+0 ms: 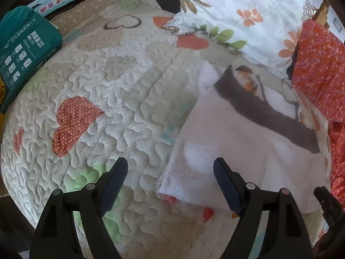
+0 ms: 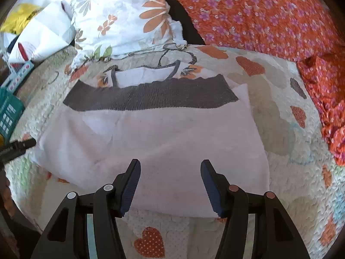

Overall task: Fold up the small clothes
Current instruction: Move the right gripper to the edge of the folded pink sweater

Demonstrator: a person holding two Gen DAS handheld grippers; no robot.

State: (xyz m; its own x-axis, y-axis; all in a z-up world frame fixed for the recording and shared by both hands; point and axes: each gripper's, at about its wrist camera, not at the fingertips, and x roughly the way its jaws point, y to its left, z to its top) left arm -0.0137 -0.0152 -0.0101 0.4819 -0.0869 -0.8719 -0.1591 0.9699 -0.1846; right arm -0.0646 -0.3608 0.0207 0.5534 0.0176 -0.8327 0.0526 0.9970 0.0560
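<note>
A quilted bed cover (image 2: pixel 278 99) with orange hearts lay under everything. On it, flat and spread, was the small white garment (image 2: pixel 151 142) with its dark grey band (image 2: pixel 151 96) along the far edge. My right gripper (image 2: pixel 170 185) hovered over the garment's near edge, fingers (image 2: pixel 131 185) wide apart and holding nothing. My left gripper (image 1: pixel 170 187) hung at the garment's (image 1: pixel 248 151) left corner, fingers (image 1: pixel 226 185) likewise spread and empty. Beyond the garment sat a flowered pillow (image 2: pixel 127 17), with an orange flowered cloth (image 2: pixel 258 15) to the right. A teal package (image 1: pixel 23 51) rested at the cover's far left.
</note>
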